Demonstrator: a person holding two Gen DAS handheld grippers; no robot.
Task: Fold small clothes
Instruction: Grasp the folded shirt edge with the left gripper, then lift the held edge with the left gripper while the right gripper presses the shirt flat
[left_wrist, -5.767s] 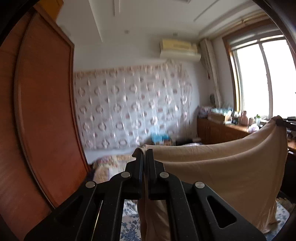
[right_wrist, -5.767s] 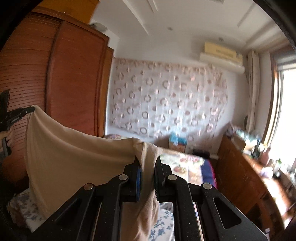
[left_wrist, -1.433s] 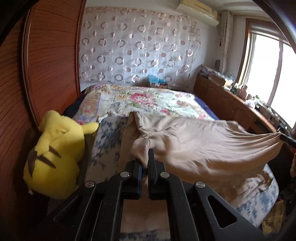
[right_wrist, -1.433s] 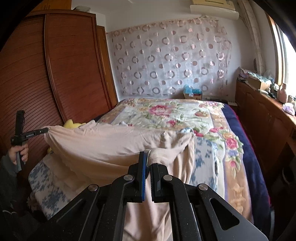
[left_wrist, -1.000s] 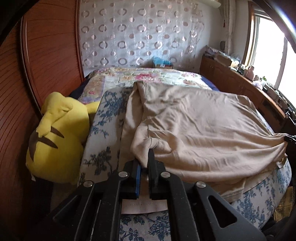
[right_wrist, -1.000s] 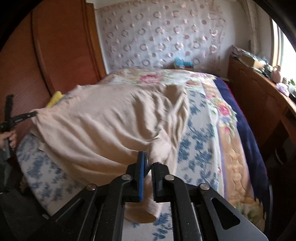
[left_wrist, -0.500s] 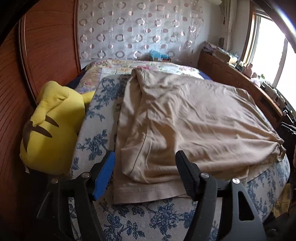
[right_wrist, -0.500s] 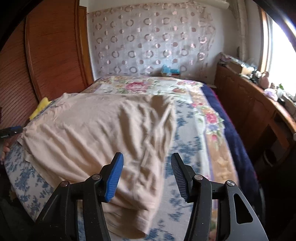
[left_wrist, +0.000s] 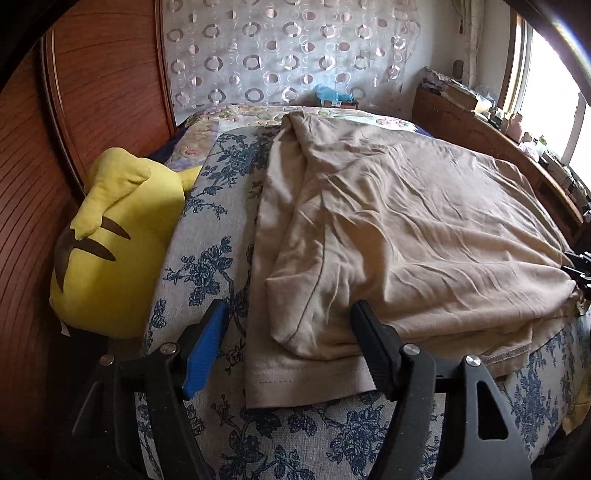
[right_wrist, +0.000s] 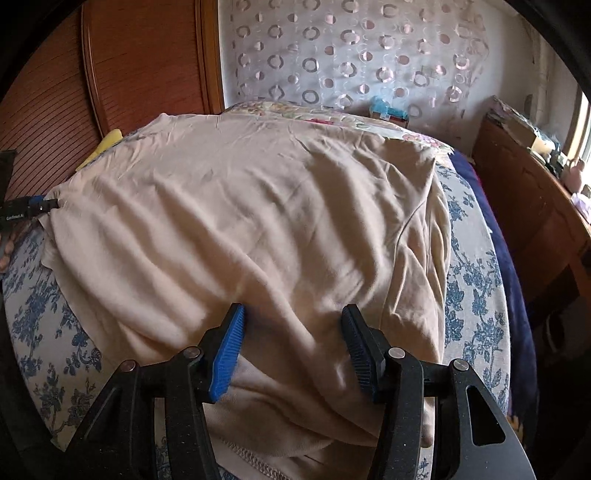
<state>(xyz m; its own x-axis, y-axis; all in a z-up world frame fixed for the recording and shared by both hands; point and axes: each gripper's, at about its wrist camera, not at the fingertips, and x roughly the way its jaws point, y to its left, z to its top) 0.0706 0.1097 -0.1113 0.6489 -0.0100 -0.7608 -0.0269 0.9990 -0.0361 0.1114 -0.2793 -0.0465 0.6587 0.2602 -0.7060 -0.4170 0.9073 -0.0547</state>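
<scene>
A beige garment (left_wrist: 399, 229) lies folded over and spread on the blue-flowered bed cover (left_wrist: 207, 229). My left gripper (left_wrist: 291, 332) is open and empty, its jaws standing either side of the garment's near left corner and hem. The garment (right_wrist: 258, 206) fills the right wrist view. My right gripper (right_wrist: 293, 332) is open and empty, low over the garment's near edge. The right gripper's tip shows at the far right edge of the left wrist view (left_wrist: 580, 262). The left gripper's tip shows at the left edge of the right wrist view (right_wrist: 26, 206).
A yellow plush toy (left_wrist: 114, 240) lies on the bed's left side against a wooden wardrobe (left_wrist: 92, 92). A floral quilt (left_wrist: 236, 114) covers the far bed. A wooden cabinet (right_wrist: 532, 199) runs along the right. A patterned curtain (right_wrist: 351, 55) hangs behind.
Both grippers lowered the garment onto the bed, then opened and let go of it. They now sit open at its near corners.
</scene>
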